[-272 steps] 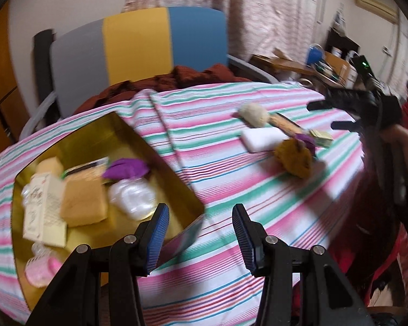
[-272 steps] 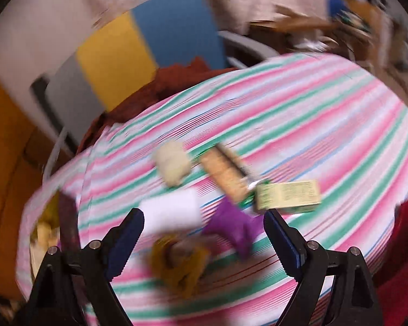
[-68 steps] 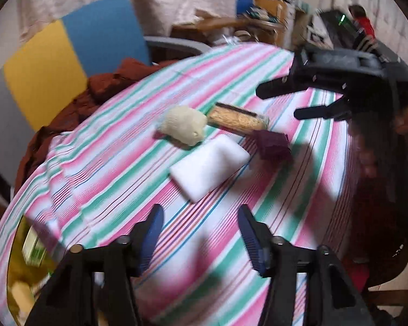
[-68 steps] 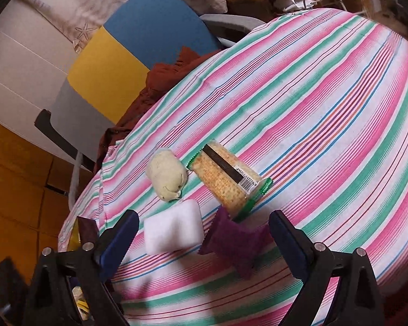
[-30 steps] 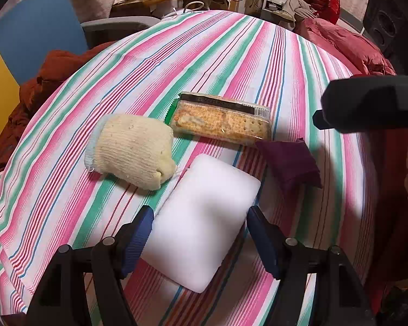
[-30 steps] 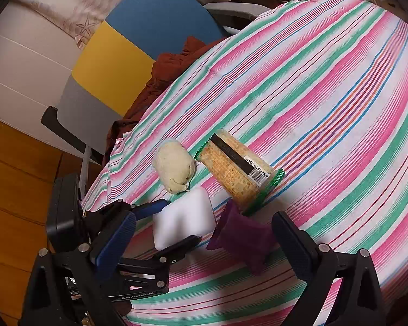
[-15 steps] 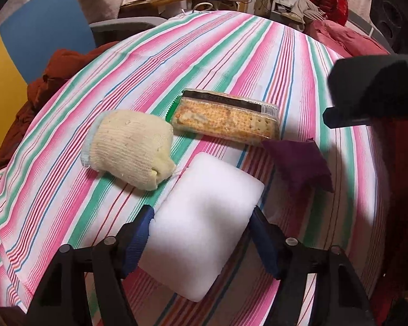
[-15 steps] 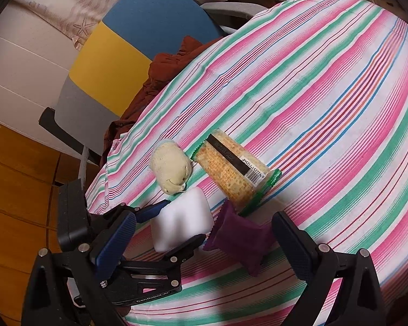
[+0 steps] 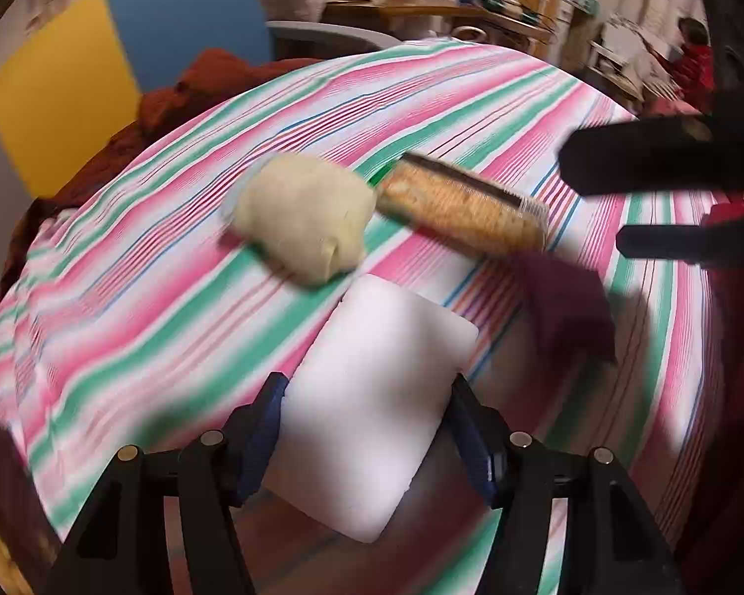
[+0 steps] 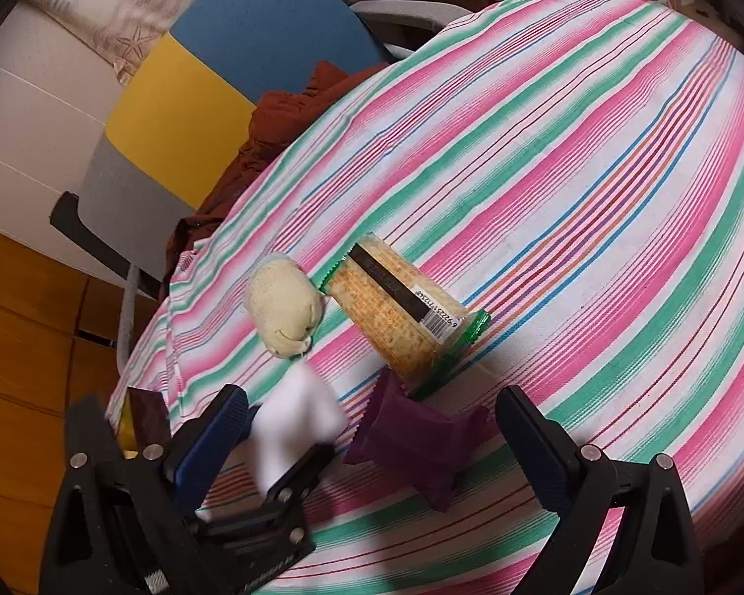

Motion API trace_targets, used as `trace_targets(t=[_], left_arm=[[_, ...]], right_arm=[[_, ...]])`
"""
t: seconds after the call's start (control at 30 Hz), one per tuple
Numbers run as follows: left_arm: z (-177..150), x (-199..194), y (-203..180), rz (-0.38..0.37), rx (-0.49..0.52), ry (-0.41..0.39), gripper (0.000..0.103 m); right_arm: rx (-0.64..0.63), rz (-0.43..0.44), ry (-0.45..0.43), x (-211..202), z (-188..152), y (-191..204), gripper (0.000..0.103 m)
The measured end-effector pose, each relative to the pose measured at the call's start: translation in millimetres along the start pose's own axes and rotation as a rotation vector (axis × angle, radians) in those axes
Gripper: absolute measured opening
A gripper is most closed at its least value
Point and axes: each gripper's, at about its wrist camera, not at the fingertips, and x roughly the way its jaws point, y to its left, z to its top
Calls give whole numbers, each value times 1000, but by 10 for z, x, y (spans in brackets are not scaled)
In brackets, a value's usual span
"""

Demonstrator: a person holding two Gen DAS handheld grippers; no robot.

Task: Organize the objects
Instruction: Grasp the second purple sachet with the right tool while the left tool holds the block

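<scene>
The left claw (image 9: 367,441) grips the white rectangular foam sponge block (image 9: 372,396) by its two long sides, low over the striped cloth on the bench (image 9: 149,297). It looks light and soft, so a gentle mid-side pinch should suit it. The right claw (image 10: 372,441) hangs open above the purple fabric pouch (image 10: 411,441).

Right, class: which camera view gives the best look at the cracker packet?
The right wrist view: the cracker packet is sharp, unobstructed, with its barcode readable. The left wrist view shows the same packet motion-blurred, at a flatter angle.
</scene>
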Motion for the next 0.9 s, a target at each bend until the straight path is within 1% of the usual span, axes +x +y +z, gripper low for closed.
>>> trace_targets(t=[0.13,0.2,0.27,0.43,0.47,0.6,0.63,0.67,0.77,0.8,0.9], left_arm=[[-306,-187,-56,31,-52,-30,64],[-532,-319,-98,38,-81,-51,64],[-665,-401,16,40,-108,-75,64],[-961,-508,69,40,-160,-131,65],[-847,-412,96,39,-154,-136,65],[-828,-315,135,42,-121,-163,65],[-796,-267,142,46,-112,-173,65],[-857,-326,114,46,-110,-179,65],[-883,-332,116,38,-107,-194,66],[-890,-342,116,33,-107,-198,66],[-902,-337,103,36,-103,-213,66]], right_arm=[[-15,-17,14,42,-7,17,101],[-33,-31,28,75,-16,45,101],[-52,-50,40,106,-32,70,101],[-125,-123,88,240,-75,167,101],[-140,-140,99,266,-87,188,101],[-218,-219,147,377,-134,290,101],[-252,-231,161,387,-137,337,101],[-286,-243,173,391,-135,380,100],[-460,-315,216,381,-114,555,100],[-544,-341,236,378,-125,616,100],[-709,-391,279,417,-215,710,99]])
